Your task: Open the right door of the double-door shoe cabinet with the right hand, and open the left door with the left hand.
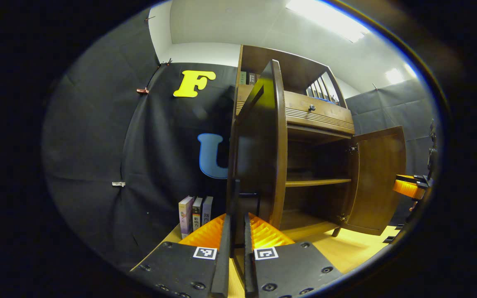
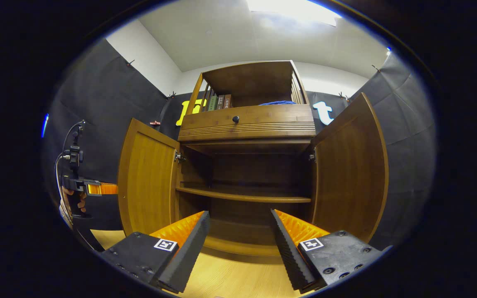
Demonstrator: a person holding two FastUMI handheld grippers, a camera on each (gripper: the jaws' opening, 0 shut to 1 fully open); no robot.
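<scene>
Both doors look open now, so I'd call it basically done. My left tongs (image 1: 237, 231) are nearly closed on the left door (image 1: 263, 145) edge or handle, can't tell exactly. Right tongs (image 2: 238, 236) are spread wide, empty, facing the shoe cabinet (image 2: 246, 124); right door (image 2: 350, 165) swung out. Books (image 1: 196, 215) stand left of it, nothing blocking.

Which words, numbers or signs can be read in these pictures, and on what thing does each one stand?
No text can be quoted with certainty.
Three standing books: printed characters on the spines, too small to read surely.
Upper row of books: spine print too blurred.
Square coded markers: patterns only, no words or numbers.
</scene>
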